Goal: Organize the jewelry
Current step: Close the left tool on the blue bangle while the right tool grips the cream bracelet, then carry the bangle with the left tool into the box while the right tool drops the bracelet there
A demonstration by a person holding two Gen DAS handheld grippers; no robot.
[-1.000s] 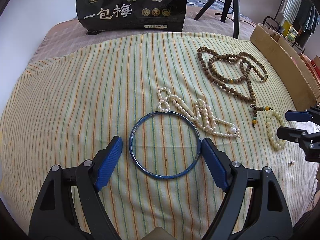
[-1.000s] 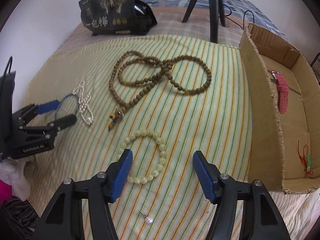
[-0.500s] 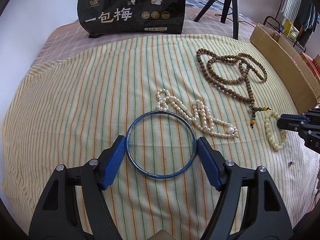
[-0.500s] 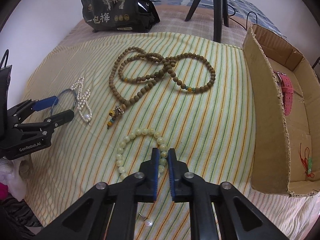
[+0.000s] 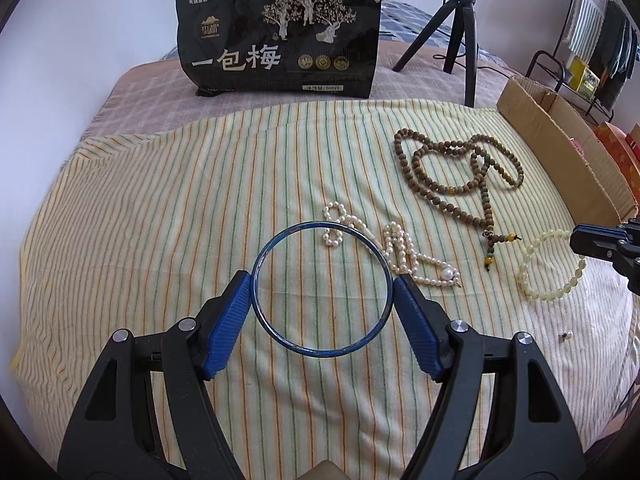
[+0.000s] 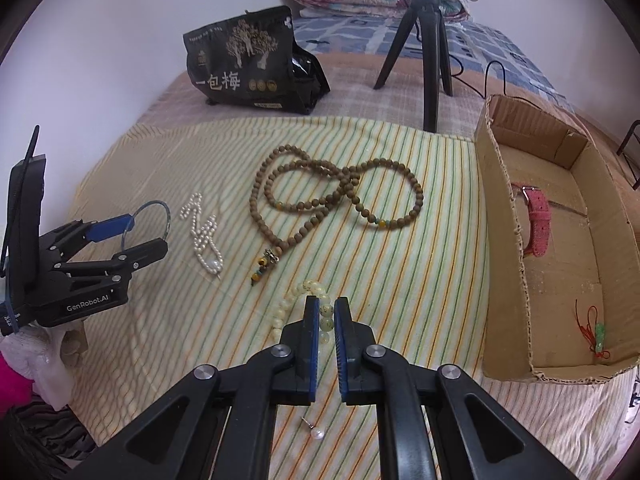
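Reading "GenRobot.AI" on left hand-held gripper (image 6: 132, 240).

The left half of the striped cloth (image 5: 160, 208) is left bare, so open passage is offered there up to the black snack bag (image 5: 280, 36) standing at the far edge. Toward the middle, the way is taken up by the pearl strand (image 5: 400, 248) and, beyond it, the looped wooden bead necklace (image 5: 452, 168); a bare strip of cloth is left between the two. On the right, the cloth is bounded by the tall near wall of the cardboard box (image 6: 500, 240), which must be cleared from above. Behind, a black tripod (image 6: 428, 52) stands between bag and box. A small pearl stud (image 6: 316, 434) lies on the near cloth
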